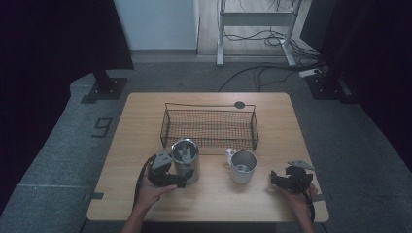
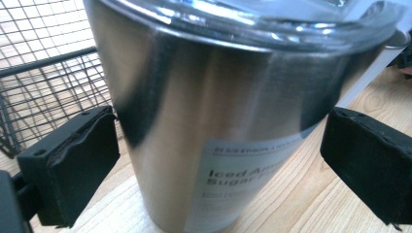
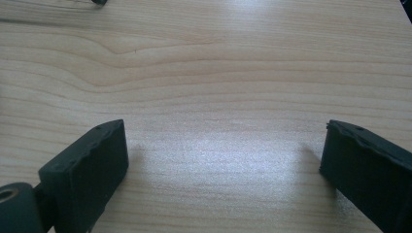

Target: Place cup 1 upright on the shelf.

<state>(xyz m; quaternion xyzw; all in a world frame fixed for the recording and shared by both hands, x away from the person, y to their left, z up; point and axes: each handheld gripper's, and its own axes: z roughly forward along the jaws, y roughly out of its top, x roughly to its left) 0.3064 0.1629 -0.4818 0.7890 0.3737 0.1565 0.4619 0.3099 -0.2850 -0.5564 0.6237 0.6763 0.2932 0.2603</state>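
Observation:
A steel tumbler [image 1: 187, 165] with a clear lid stands upright on the wooden table [image 1: 214, 204], just in front of the wire basket [image 1: 209, 128]. My left gripper [image 1: 171, 177] is at its left side. In the left gripper view the tumbler [image 2: 204, 97] bears a white label and stands between the two jaws of the left gripper [image 2: 221, 116]. The jaws are spread wide; the left pad [image 2: 77, 160] is at the wall, the right pad stands off with a gap. My right gripper [image 1: 278, 179] rests open near the front right edge, over bare wood in its own view [image 3: 226, 128].
A metal mug [image 1: 243, 167] with a white handle stands right of the tumbler, between the two grippers. The black wire basket [image 2: 43, 73] looks empty. Beyond the table are dark stands, a desk frame and cables on the floor.

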